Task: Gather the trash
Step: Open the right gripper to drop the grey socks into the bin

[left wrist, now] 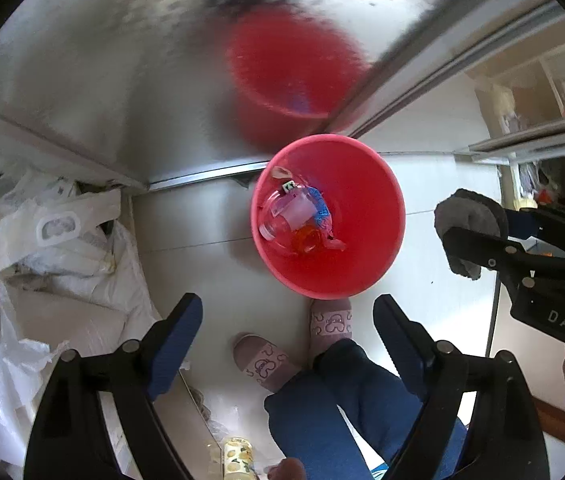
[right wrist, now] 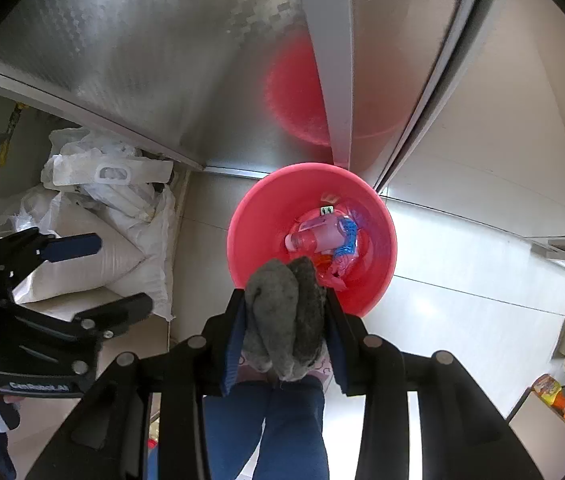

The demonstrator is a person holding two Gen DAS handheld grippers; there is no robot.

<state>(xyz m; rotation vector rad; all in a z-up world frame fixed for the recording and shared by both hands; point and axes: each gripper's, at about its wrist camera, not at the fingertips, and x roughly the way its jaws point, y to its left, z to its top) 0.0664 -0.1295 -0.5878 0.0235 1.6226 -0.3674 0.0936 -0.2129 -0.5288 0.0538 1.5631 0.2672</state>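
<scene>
Nearest in the right wrist view, the right gripper (right wrist: 288,320) pinches a grey cloth (right wrist: 282,320) between its 2 blue pads; the wad bulges past both fingertips and hangs pointing down. Under it are the person's blue trouser legs (right wrist: 270,432) and a bit of pink slipper (right wrist: 322,372).

Just beyond the cloth, on the pale floor (right wrist: 462,280), stands the red bin (right wrist: 242,216), mouth up. From this gripper the bin lies straight ahead and below: the cloth's far end already overlaps the bin's near rim in the picture, though how high above the rim it hangs I cannot tell. That is the relation the drop turns on, and I judge a short move farther over the mouth would put the cloth clear of the rim before letting go.

In the bin lie a clear bottle (right wrist: 314,238) on its side, long axis running left to right, plus blue and orange scraps.

The left gripper (left wrist: 288,344) is spread wide with nothing between its pads; the bin (left wrist: 386,200) sits beyond its fingertips. The right hand is the nearer to the next job, since it alone carries trash.

To the left, white sacks (right wrist: 102,248) are piled against the wall. Farthest, a brushed metal panel (right wrist: 142,60) rises behind the bin and shows its blurred red reflection.
</scene>
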